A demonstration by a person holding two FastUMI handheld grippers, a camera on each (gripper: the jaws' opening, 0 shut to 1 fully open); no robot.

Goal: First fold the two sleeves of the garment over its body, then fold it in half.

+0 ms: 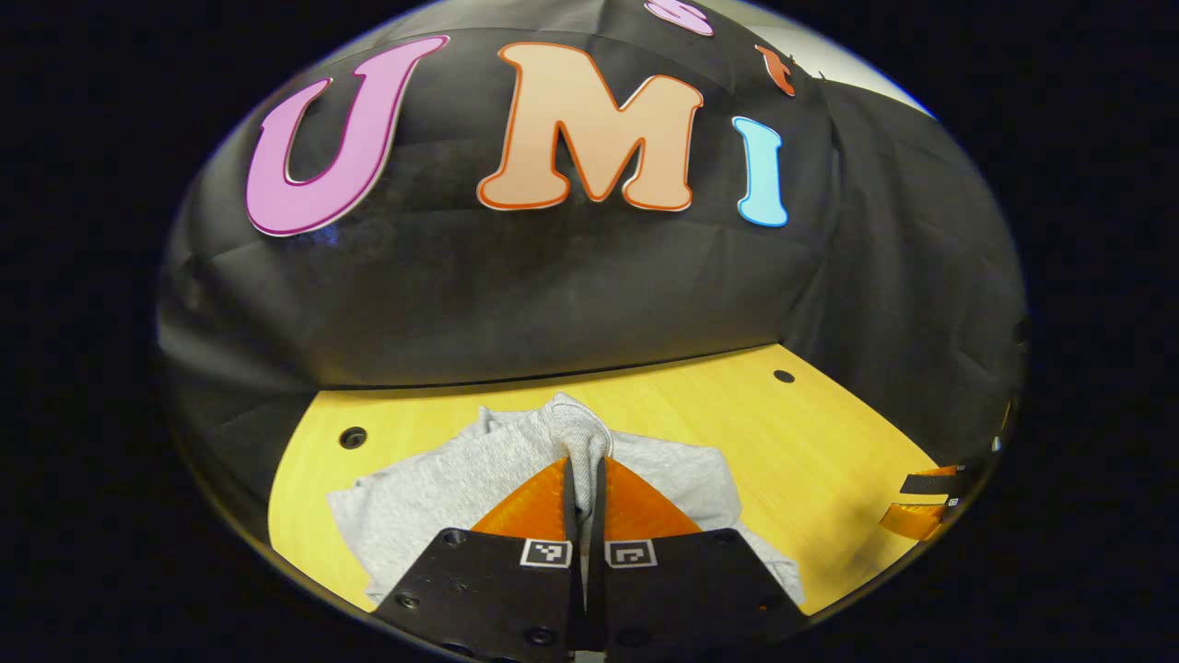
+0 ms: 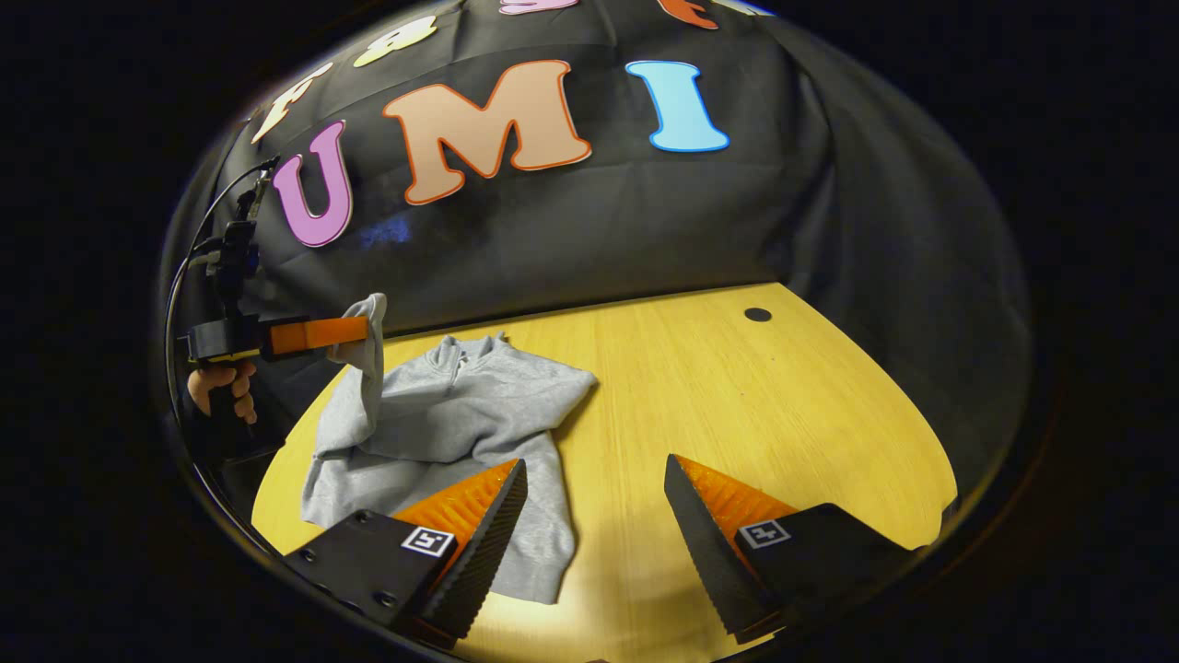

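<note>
One grey garment (image 2: 461, 405) lies on one wooden table (image 2: 737, 396), with two grippers: left gripper (image 1: 586, 479), right gripper (image 2: 594, 516).

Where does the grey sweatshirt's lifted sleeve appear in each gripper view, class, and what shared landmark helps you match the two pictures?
Left gripper view: lifted sleeve at lower centre, pinched between the left hand-held gripper fingers, sweatshirt spread below.
Right gripper view: sleeve at mid-left, hanging from that hand-held gripper's orange fingers.
Shared landmark: the dark hole in the wooden table, right of the sweatshirt.
</note>
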